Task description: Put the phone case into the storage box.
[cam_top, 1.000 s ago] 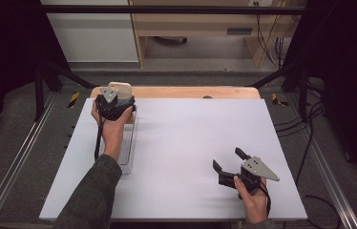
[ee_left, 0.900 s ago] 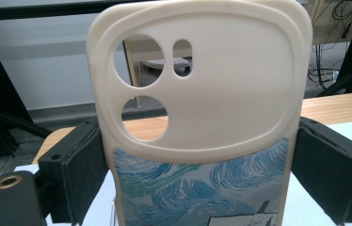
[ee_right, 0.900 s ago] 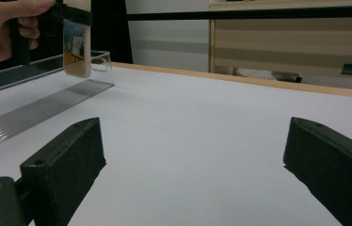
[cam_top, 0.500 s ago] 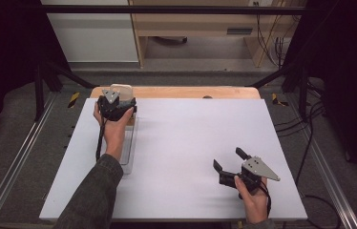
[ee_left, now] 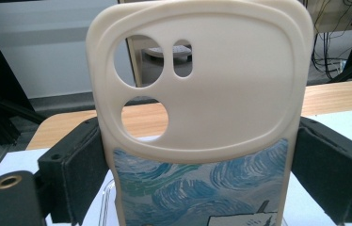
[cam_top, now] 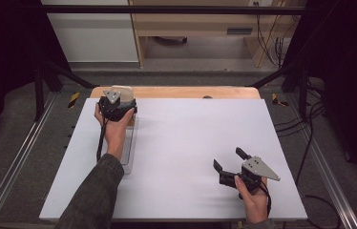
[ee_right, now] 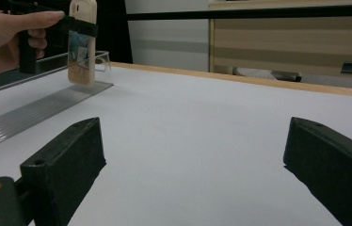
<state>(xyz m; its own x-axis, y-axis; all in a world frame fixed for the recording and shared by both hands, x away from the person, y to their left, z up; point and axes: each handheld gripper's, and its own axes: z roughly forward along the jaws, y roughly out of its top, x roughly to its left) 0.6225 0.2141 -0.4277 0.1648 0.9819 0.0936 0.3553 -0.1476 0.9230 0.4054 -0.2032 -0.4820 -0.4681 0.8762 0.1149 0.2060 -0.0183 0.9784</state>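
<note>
- A cream-coloured phone case with a blue swirl-painted panel and three camera cut-outs (ee_left: 202,108) is clamped by its two long edges between the black jaws of the left gripper (cam_top: 114,106), at the upper left of the high view.
- In the right gripper view the same case (ee_right: 82,42) is seen at the upper left, held upright, its lower end at or just above the far end of a clear ribbed acrylic stand with a low raised lip (ee_right: 37,110); whether the two touch cannot be told.
- The stand (cam_top: 130,145) lies along the left part of the white table top (cam_top: 191,138), partly covered by the forearm; nothing is seen resting in it, the case being in the gripper and not in the stand.
- The right gripper (cam_top: 228,166) is seen at the lower right of the high view, released, its jaws spread wide with nothing between them, resting on or just above the table, well apart from the case.
- Risks, as judged:
  - The case is soft-looking and held by the edges alone, so it could bow or slip out if squeezed harder or tilted.
  - The light stand could be pushed or tipped if the case were lowered against its lip.
  - If released before seating in the stand, the case could fall flat.
</note>
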